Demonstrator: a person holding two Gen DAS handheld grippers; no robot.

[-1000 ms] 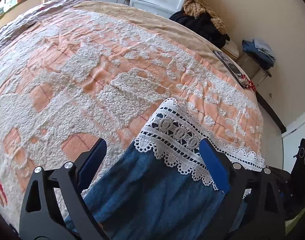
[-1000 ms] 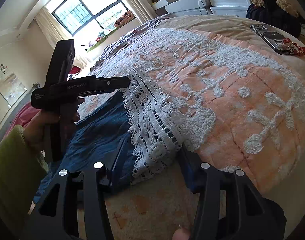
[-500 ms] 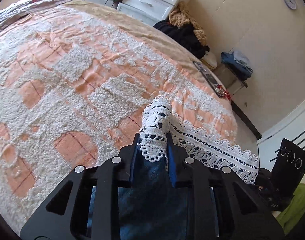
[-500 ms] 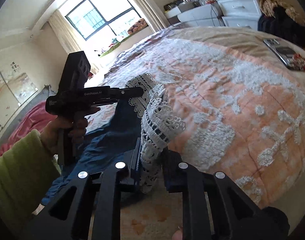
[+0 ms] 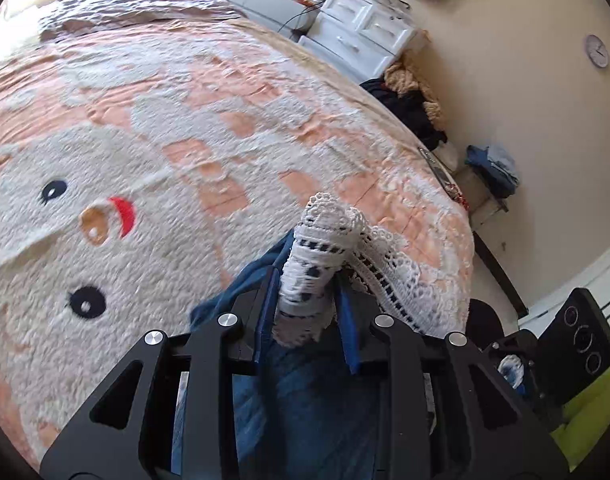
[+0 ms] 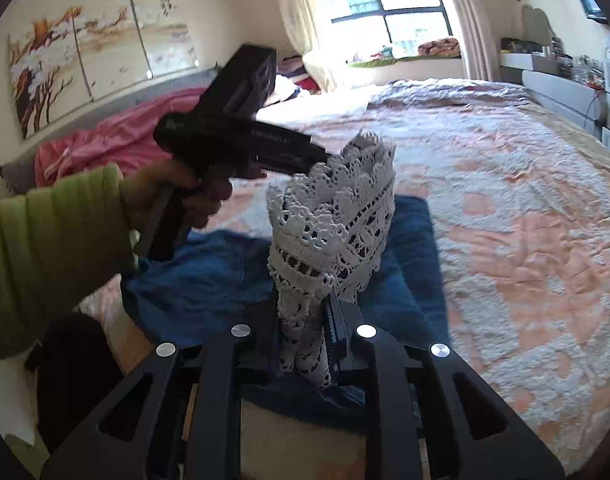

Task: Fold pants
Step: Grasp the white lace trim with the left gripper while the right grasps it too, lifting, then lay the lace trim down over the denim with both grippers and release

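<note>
Lifting the white lace hem [image 5: 325, 248] of the blue denim pants [image 5: 317, 400] off the bed [image 5: 225, 120], I am making the first fold, carrying the leg end over toward the waist. My left hand-held gripper [image 5: 305, 312] is pinching one bunched corner of the lace, its jaws having just been closing on it; my right hand-held gripper [image 6: 303, 332] is clamped on the other corner, lace standing up between its blue pads [image 6: 337, 332]. The rest of the denim is lying flat on the bed's peach and white fleece cover, near the edge closest to me. Next, I judge, both corners need carrying across level and together, keeping the hem taut, then laying down squarely on the waistband.
</note>
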